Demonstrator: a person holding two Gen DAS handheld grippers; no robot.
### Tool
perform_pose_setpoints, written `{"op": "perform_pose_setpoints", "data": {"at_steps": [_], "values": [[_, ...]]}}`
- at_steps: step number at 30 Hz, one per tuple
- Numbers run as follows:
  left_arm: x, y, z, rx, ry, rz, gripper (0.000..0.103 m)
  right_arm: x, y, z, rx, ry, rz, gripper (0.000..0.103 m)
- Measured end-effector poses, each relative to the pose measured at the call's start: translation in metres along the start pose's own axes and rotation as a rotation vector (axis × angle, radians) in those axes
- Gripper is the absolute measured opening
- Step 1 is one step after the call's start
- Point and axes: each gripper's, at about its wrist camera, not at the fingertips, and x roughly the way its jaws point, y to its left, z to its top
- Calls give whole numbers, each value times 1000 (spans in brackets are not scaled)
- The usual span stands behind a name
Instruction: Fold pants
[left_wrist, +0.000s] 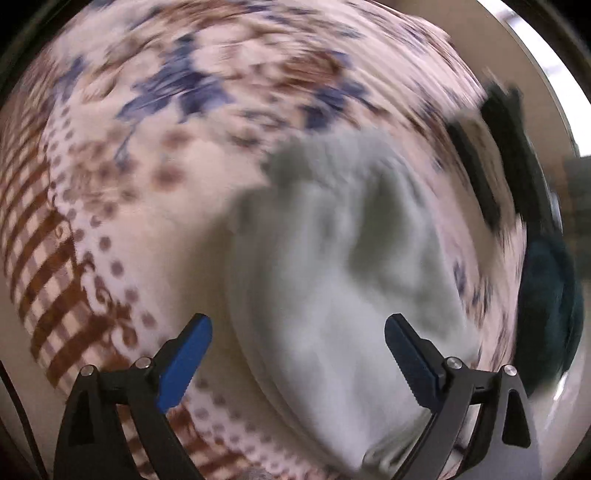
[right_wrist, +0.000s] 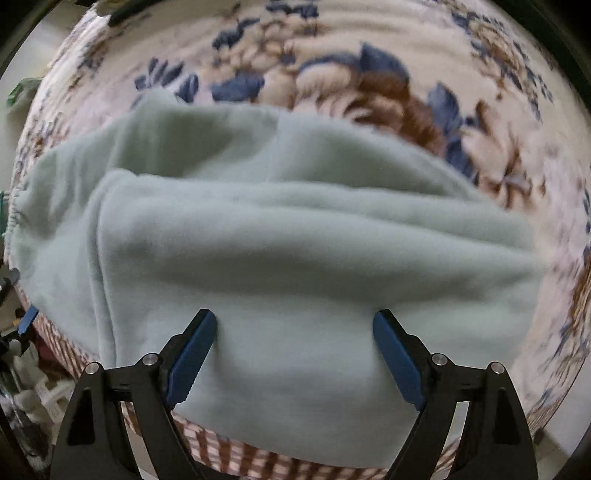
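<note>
Closest in the right wrist view, the right gripper (right_wrist: 294, 326) points down at the pants (right_wrist: 280, 236), its two blue-padded fingers (right_wrist: 192, 360) spread wide apart with nothing clamped between them; the pale green fleece lies under and between the tips, and whether the tips touch the cloth cannot be told. The pants are soft, thick and light mint in colour, folded over into a broad bundle with one layer lying on top of another, a rounded fold line running across the middle. At the left edge of this view a gathered, elastic-looking hem shows. The bundle rests on a blanket (right_wrist: 369, 74) printed with blue and brown flowers on a cream ground, with a brown checked border (right_wrist: 221, 448) along the near edge, where the pants overhang slightly. In the left wrist view, which is heavily blurred, the left gripper (left_wrist: 298, 334) also stands with its blue fingers (left_wrist: 184, 360) well apart and empty, hovering above the near end of the same pants (left_wrist: 332, 258), which lie crumpled on the flowered blanket (left_wrist: 184, 92). Farther off to the right in that view, a dark blurred object (left_wrist: 506, 155) sits near the blanket's edge, too smeared to identify.
</note>
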Motion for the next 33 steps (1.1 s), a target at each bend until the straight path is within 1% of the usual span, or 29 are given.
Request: {"op": "perform_pose_setpoints", "data": {"at_steps": [3,4,5,7,9,10,11,12,13,14,15,18,21,23,25,27,29,31,33], "values": [[22,31,20,-158,15,-85,96,4,4,-4,26,-19,-31,92],[29,36,25,-195,24,-105,95,4,3,-5,36,-18,-38,92],[35,43,30,-229,40,-129,95,5,4,-5,44,-15,-41,92],[45,40,36,-251,37,-138,95,6,7,-8,65,-8,-61,92],[50,29,40,-208,25,-122,94,3,8,-9,91,-4,-94,92],[50,23,41,-188,6,-115,93,3,10,-9,102,0,-112,92],[50,16,42,-163,-5,-122,81,3,13,-13,112,1,-126,92],[49,9,43,-137,-15,-122,62,4,15,-15,123,-2,-138,92],[48,5,44,-113,-23,-115,54,5,16,-19,129,-3,-145,92],[48,2,44,-101,-32,-130,39,7,18,-20,136,-3,-149,92],[44,-2,43,-84,-42,-145,32,7,17,-22,146,-3,-149,92],[31,-15,40,-16,-72,-163,25,8,17,-24,158,-5,-143,93],[15,-42,37,71,-99,-201,23,12,18,-17,152,-7,-131,93],[-3,-63,26,140,-113,-233,22,12,11,-15,147,-4,-120,93],[-23,-90,10,229,-136,-244,22,11,2,-16,134,0,-103,93],[-41,-120,-10,308,-149,-281,21,5,-10,-21,133,3,-73,93],[-61,-151,-40,394,-143,-335,21,-4,-30,-29,161,-11,-62,93],[-73,-187,-75,486,-108,-396,21,-18,-60,-41,222,-40,-40,93],[-74,-221,-114,581,-66,-442,21,-29,-88,-55,286,-59,-29,93]]}}
